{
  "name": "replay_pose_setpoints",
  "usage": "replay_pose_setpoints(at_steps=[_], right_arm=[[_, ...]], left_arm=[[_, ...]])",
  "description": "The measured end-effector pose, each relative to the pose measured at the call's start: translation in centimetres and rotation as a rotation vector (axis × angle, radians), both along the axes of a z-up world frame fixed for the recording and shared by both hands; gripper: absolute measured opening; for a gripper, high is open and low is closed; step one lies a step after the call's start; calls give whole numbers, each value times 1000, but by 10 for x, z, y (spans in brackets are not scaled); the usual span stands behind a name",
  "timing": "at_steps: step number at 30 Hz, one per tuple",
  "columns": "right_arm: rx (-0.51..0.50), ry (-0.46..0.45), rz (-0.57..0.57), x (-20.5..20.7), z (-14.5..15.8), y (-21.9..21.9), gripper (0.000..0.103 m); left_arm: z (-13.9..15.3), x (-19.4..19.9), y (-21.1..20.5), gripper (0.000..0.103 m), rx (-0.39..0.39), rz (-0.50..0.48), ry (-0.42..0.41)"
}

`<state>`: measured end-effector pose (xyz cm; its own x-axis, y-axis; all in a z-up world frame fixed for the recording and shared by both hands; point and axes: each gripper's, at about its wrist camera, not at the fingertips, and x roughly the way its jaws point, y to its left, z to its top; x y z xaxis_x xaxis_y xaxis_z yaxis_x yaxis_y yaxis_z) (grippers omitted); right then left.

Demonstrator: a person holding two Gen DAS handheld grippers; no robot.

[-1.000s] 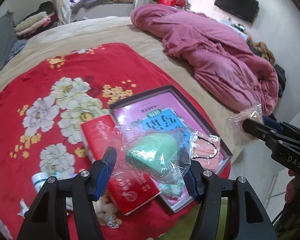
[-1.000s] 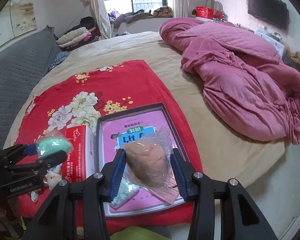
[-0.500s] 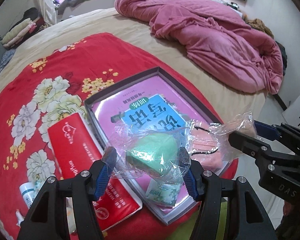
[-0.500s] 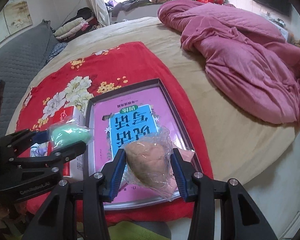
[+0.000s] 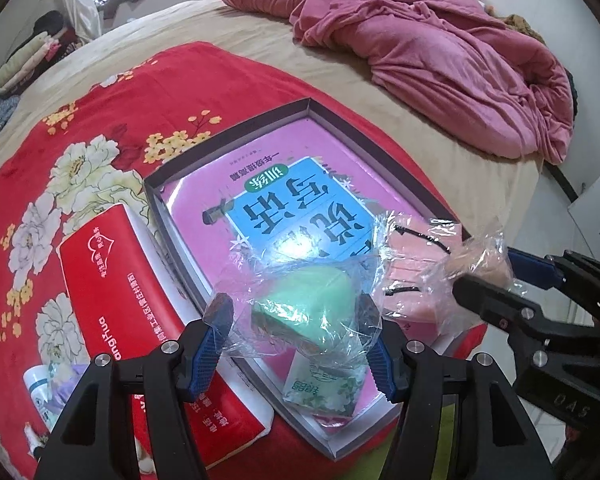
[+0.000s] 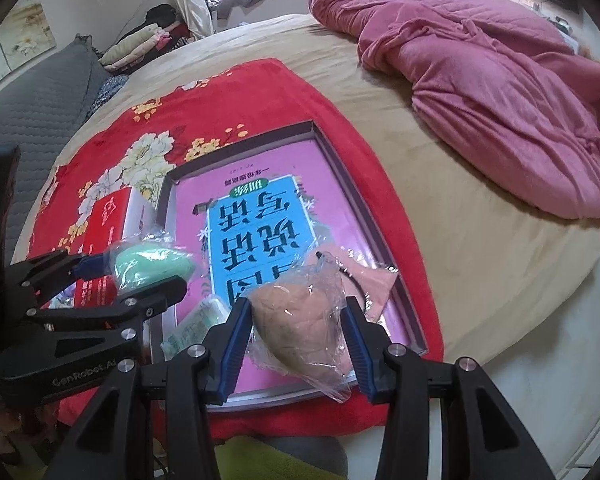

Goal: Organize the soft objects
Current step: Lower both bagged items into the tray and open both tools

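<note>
The green soft lump in clear wrap [image 5: 306, 312] sits clamped between the blue pads of the left tool [image 5: 296, 332], held above the near left corner of the shallow grey box [image 5: 236, 130]. The tan soft lump in clear wrap [image 6: 300, 324] is gripped the same way by the right tool [image 6: 298, 340], above the box's near right part. Inside the box lie a pink-and-blue book [image 5: 296, 208], a pink face mask [image 6: 374, 280] at the near right and a green tissue pack [image 5: 320, 388] at the near edge; the book's far half is bare, with free room.

The box's raised rim borders this room on all sides. A red tissue box [image 5: 116, 304] lies just beside its left wall, on the red flowered blanket [image 5: 112, 100] that reaches the bed's near edge. Beyond, tan sheet lies bare up to the crumpled pink quilt [image 6: 500, 80].

Compared with a second ago, both tools have come lower and closer over the box, which now looms larger, and the two wrapped lumps hang nearer each other.
</note>
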<state>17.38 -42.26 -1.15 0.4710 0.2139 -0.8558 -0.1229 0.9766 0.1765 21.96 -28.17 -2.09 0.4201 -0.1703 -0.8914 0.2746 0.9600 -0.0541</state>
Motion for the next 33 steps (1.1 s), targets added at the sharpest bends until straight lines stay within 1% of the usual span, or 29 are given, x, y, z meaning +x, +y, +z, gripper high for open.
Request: replay_pose_setpoints(at_steps=[7, 12, 15, 20, 23, 27, 30, 33], right_arm=[[-6, 32, 48, -5, -15, 14, 46], [-12, 65, 90, -6, -28, 21, 46], [-34, 89, 118, -7, -36, 27, 46], [-22, 100, 120, -7, -43, 24, 46], [-1, 96, 108, -6, -44, 20, 47], [3, 94, 94, -4, -46, 15, 48], [-60, 70, 85, -4, -46, 16, 50], [-64, 59, 84, -4, -45, 15, 51]], left_arm=[[-9, 6, -4, 64, 13, -5, 14], [-16, 8, -8, 64, 37, -10, 19], [-20, 10, -11, 64, 57, -13, 22], [-24, 13, -15, 64, 91, -20, 16], [-27, 16, -18, 65, 101, -20, 21], [-30, 18, -21, 65, 110, -24, 31], [-32, 19, -22, 65, 110, -27, 35], [-33, 20, -22, 65, 112, -25, 38]])
